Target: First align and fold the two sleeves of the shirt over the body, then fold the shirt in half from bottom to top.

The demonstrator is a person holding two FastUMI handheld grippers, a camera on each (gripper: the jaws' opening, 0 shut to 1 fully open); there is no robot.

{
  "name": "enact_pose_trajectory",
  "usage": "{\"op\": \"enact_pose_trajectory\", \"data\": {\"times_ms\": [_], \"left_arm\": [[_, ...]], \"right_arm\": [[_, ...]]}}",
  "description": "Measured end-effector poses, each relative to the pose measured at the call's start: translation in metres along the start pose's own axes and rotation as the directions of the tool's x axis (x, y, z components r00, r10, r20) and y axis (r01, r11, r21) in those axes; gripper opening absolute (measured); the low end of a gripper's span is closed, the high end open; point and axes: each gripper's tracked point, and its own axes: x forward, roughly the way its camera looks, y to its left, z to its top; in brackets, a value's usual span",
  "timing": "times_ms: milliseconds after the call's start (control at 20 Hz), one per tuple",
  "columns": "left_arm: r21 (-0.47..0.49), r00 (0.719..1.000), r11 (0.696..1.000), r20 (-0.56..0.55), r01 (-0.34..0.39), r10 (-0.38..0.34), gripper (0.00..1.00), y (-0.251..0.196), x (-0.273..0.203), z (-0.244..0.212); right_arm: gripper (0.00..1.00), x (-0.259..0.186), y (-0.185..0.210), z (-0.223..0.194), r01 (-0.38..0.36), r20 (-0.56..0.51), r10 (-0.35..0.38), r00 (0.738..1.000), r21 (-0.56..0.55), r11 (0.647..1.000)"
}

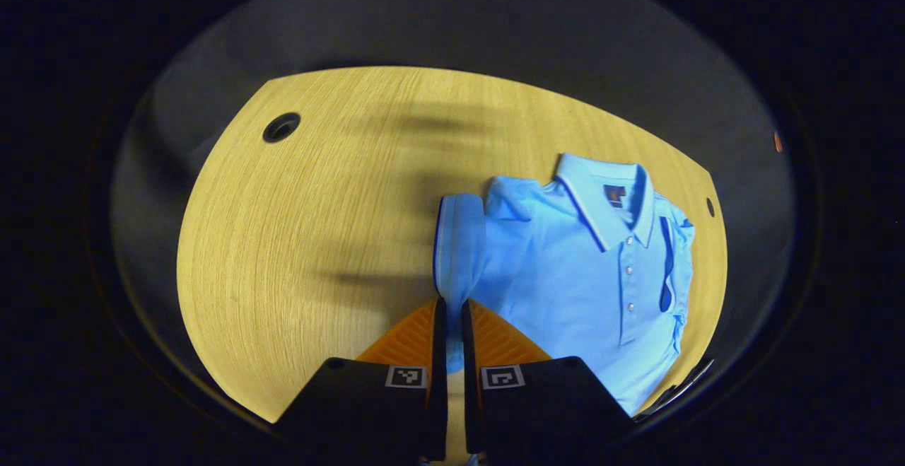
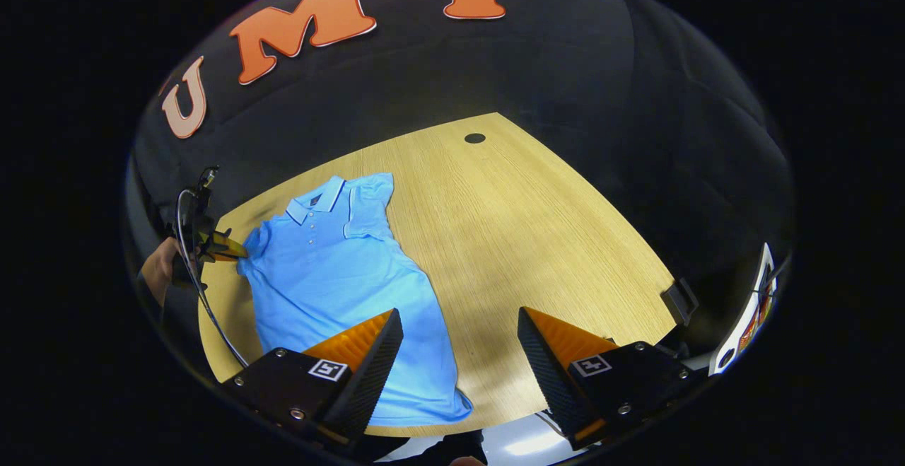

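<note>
**Sleeve fold under way: left claw holding one sleeve, right claw idle**

The blue shirt is lying face up on the wooden table, collar toward the far edge and hem toward the near edge. In the left gripper view, the left gripper is pinching the sleeve between its two fingers, which are standing almost closed with cloth between them. In the right gripper view that same gripper is showing at the shirt's shoulder edge, held by a hand. The right gripper is hanging above the table near the hem with its fingers wide apart and nothing in them.

Judgement: the first step, folding the sleeves over the body, is in hand. The far sleeve is appearing to lie turned in already, though this cannot be confirmed. The next move is calling for carrying the held sleeve across onto the chest and laying it flat before letting go. The bottom-to-top fold is not yet begun.
</note>
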Motion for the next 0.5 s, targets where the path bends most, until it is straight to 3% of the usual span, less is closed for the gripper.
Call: {"op": "enact_pose_trajectory", "data": {"times_ms": [300,400,450,500], "left_arm": [[0.075,0.993,0.991,0.012,0.112,-0.113,0.14,-0.067,-0.009,0.006],[0.084,0.986,0.982,0.001,0.168,-0.169,0.18,-0.091,-0.009,0.001],[0.082,0.98,0.976,-0.011,0.2,-0.2,0.28,-0.103,-0.011,0.0],[0.07,0.972,0.97,-0.023,0.234,-0.233,0.31,-0.114,-0.009,-0.005]], "right_arm": [[0.99,-0.003,0.007,-0.006,-0.015,0.006,0.015,1.0,0.041,0.999],[0.99,-0.003,0.012,-0.01,-0.027,0.002,0.026,1.0,0.053,0.998],[0.99,-0.003,0.011,-0.013,-0.024,0.0,0.024,1.0,0.052,0.998],[0.99,-0.004,0.01,-0.015,-0.024,-0.002,0.024,1.0,0.053,0.998]]}}
